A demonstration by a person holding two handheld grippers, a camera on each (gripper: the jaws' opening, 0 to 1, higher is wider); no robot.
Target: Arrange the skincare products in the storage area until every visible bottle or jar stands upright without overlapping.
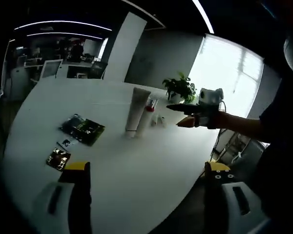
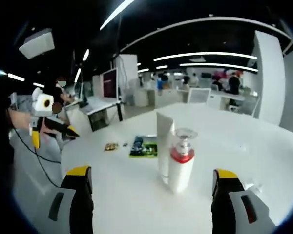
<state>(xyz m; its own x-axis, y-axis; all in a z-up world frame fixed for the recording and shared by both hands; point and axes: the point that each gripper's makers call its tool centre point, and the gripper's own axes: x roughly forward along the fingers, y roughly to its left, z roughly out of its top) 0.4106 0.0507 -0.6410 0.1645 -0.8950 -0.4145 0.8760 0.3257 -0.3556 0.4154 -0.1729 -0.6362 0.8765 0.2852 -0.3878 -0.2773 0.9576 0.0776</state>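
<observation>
A: Left gripper view first. Left hand-held gripper at the bottom of the frame, jaws wide apart, gripping nothing. White tube upright at centre on the white surface, with a red-collared pump bottle touching its right side. Dark sachets left of centre, smaller packets lower left.

B: Anything at the right?

A: Right hand-held gripper right of centre, held just beside the bottles; cannot tell its jaw state here. Potted plant behind it. Bare surface across the lower middle, its curved edge falling off at lower right.

B: Right gripper view?

A: Right hand-held gripper's jaws spread apart at the bottom, holding nothing. Pump bottle centre frame, upright, tube close behind it. Sachets beyond, mid-left. Left hand-held gripper at the left edge, off the surface. Open surface at right.
</observation>
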